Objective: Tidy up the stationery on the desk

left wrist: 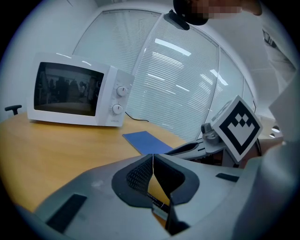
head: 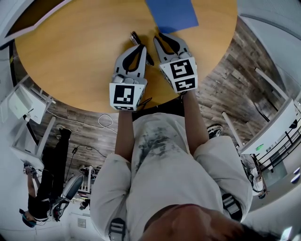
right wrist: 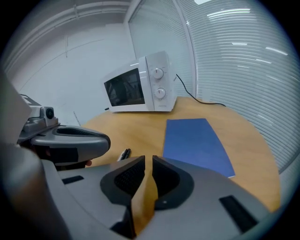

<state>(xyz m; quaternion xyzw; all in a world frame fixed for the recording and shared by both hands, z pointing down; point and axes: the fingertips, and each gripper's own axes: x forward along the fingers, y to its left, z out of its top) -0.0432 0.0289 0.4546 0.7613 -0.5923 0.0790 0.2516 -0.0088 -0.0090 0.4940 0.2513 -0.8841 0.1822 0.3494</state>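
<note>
Worktop (head: 70, 61): round, light wood.

Item 1. Pens (head: 135, 38): dark, apparently two lying side by side, flat on the worktop toward its middle, just off the tip of the left gripper and near the blue sheet's near edge.

Item 2. Blue sheet (head: 171, 13): flat, reaching to the worktop's far edge.

Item 3. Microwave (right wrist: 140, 84): white, door closed, standing at the far edge, well apart from the pens.

Item 4. Left gripper (left wrist: 153, 157): over the worktop inward of its near edge, fingers clenched tip to tip, nothing gripped.

Item 5. Right gripper (right wrist: 145, 161): just beside the left one, tip near the blue sheet, fingers drawn almost together with a slim gap, nothing in it.
</note>
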